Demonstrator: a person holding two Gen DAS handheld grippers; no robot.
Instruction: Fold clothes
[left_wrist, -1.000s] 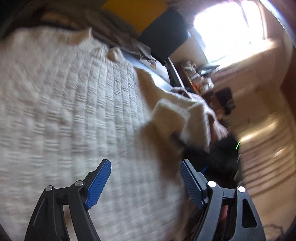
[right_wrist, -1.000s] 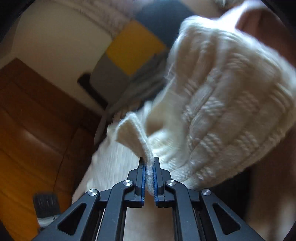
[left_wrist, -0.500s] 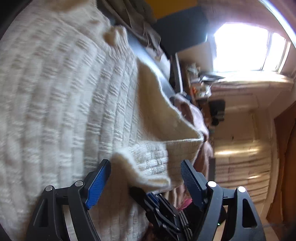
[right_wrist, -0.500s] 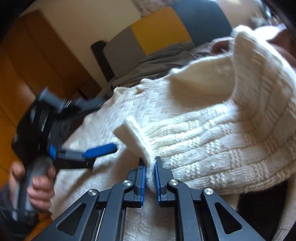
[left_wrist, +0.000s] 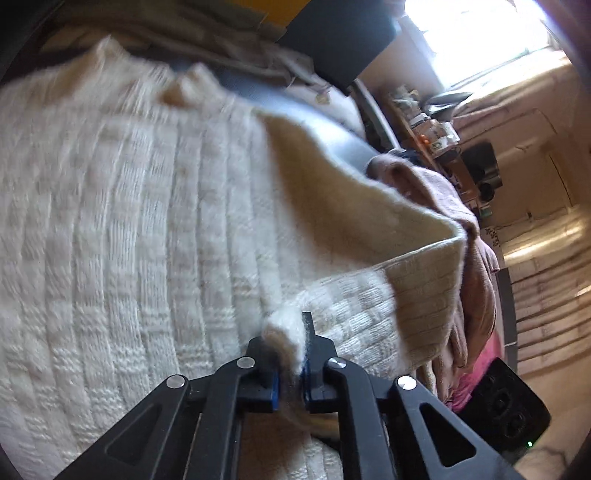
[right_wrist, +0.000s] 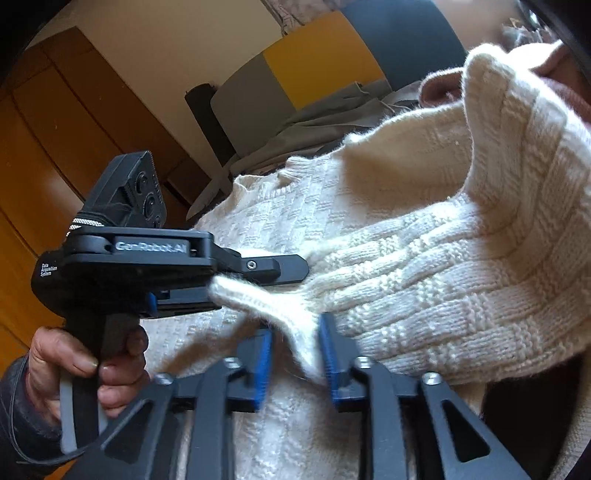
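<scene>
The work surface is almost wholly covered by a cream knitted sweater (left_wrist: 129, 240) spread flat, with a dark blue-grey cover (left_wrist: 332, 129) showing past its far edge. Beyond it lie a rumpled grey cloth (right_wrist: 332, 110) and a heap of pink-brown clothes (left_wrist: 465, 236). Farther back stand a headboard (right_wrist: 314, 62) in grey, yellow and dark blue panels, wooden cupboard doors (right_wrist: 55, 147), a cluttered shelf (left_wrist: 424, 122) and a bright window (left_wrist: 480, 33).

In the right wrist view a hand (right_wrist: 88, 362) with a dark sleeve grips the handle of the left gripper (right_wrist: 295, 267), which reaches in level from the left side of the picture. The right gripper (right_wrist: 295, 354) points forward and down over the sweater.

The left gripper (left_wrist: 290, 373) is clamped tight on the sweater's sleeve cuff (left_wrist: 284, 332), a tuft of cream wool bulging up between its blue pads (left_wrist: 274, 386). The sleeve (right_wrist: 443, 280) is folded across the sweater's body, running from the raised shoulder at the right down to that cuff. The right gripper's jaws are opening: the cuff edge (right_wrist: 280, 310) hangs between its blue pads (right_wrist: 260, 365); they stand apart from the wool on both sides, gripping nothing.
</scene>
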